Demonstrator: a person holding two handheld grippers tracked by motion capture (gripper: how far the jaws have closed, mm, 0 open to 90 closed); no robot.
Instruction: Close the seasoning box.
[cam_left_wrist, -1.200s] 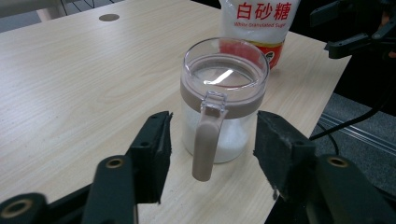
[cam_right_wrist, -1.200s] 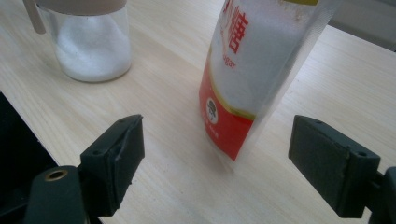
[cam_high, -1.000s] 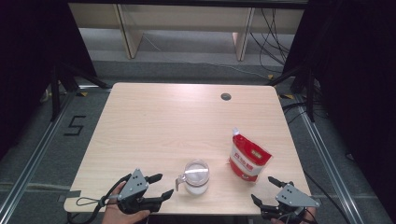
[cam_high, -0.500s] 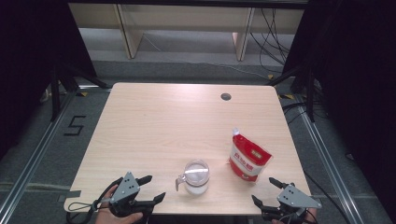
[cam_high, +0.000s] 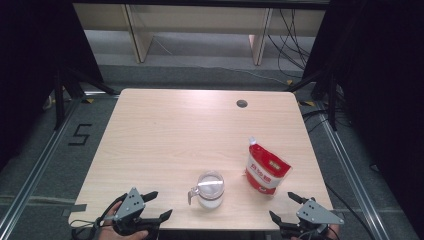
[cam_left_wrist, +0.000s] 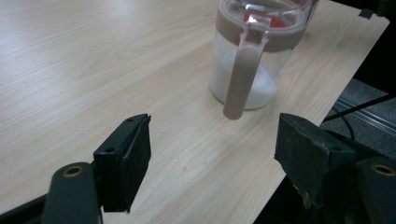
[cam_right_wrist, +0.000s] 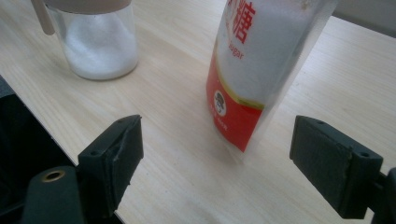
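We saw a clear jar (cam_high: 210, 189) with a taupe lid and handle, part full of white granules, near the table's (cam_high: 165, 135) front edge. A glossy red sugar pouch (cam_high: 266, 170) stood just right of the jar. Our left gripper (cam_high: 156, 206) had just been opening, nothing between its jaws; our right gripper (cam_high: 285, 206) gaped empty. The jar looked rigid, smooth and fairly light; its handle seemed the best grip.

Red-and-white sugar pouch (cam_high: 266, 170), clear jar (cam_high: 209, 190) with taupe lid
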